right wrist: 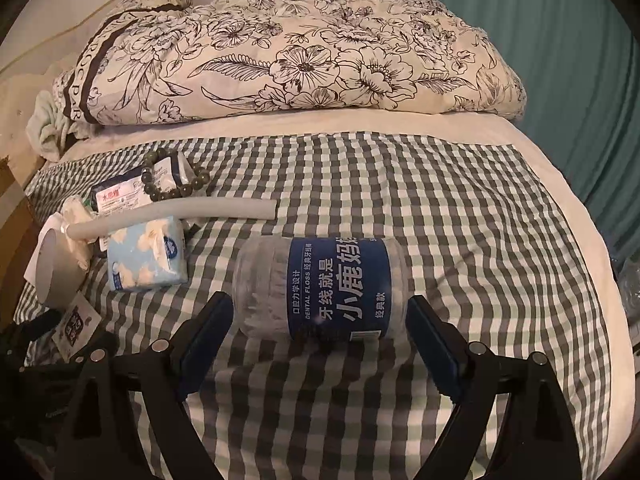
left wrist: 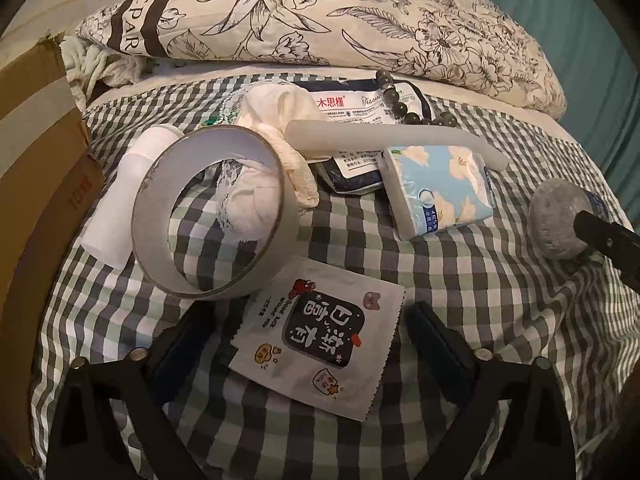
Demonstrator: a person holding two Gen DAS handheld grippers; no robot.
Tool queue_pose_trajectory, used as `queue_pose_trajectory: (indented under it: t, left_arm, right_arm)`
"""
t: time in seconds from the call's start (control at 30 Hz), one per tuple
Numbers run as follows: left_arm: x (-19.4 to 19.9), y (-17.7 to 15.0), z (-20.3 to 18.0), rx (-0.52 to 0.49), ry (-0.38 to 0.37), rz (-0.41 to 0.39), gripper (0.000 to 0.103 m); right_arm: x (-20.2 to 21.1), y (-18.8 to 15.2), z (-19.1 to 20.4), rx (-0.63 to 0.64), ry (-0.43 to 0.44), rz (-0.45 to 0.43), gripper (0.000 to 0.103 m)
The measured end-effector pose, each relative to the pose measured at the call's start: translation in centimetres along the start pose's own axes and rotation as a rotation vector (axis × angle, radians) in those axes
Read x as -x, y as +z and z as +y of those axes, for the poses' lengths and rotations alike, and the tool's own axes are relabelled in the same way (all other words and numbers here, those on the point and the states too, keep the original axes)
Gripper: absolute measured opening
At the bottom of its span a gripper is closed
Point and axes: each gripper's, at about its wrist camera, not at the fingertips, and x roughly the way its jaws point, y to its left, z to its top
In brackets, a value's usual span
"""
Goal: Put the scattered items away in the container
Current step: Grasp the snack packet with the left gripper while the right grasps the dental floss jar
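Observation:
My left gripper [left wrist: 306, 328] is open and points down at the checked bed sheet. A flat white sachet [left wrist: 320, 340] with a cartoon label lies between its fingers, which do not press on it. My right gripper [right wrist: 318, 322] is open astride a clear dental floss jar [right wrist: 320, 288] with a blue label, lying on its side. The jar's grey end [left wrist: 560, 220] also shows at the right of the left wrist view. A cardboard box [left wrist: 40, 160] stands at the bed's left edge.
Behind the sachet lie a tape roll [left wrist: 216, 216], a white bottle [left wrist: 132, 184], a lacy white cloth [left wrist: 276, 120], a floral tissue pack [left wrist: 440, 188], a white tube [left wrist: 400, 136], a dark wipes pack [left wrist: 360, 108] and a bead bracelet [left wrist: 396, 96]. A folded floral quilt [right wrist: 300, 52] fills the back.

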Motion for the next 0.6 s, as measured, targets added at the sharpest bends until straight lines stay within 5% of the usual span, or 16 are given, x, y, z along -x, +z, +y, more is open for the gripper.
queue_pose_trajectory:
  t: [0.17, 0.4, 0.6]
  left_arm:
    - [0.6, -0.1, 0.3, 0.011, -0.027, -0.033, 0.053]
    - [0.7, -0.3, 0.3, 0.013, -0.049, -0.045, 0.046]
    - [1.6, -0.3, -0.3, -0.010, -0.062, -0.022, 0.041]
  right_arm:
    - [0.3, 0.1, 0.3, 0.022, -0.016, -0.004, 0.089]
    - [2.8, 2.2, -0.9, 0.144, 0.054, 0.009, 0.089]
    - [2.9, 3.9, 0.2, 0.534, -0.041, 0.079, 0.089]
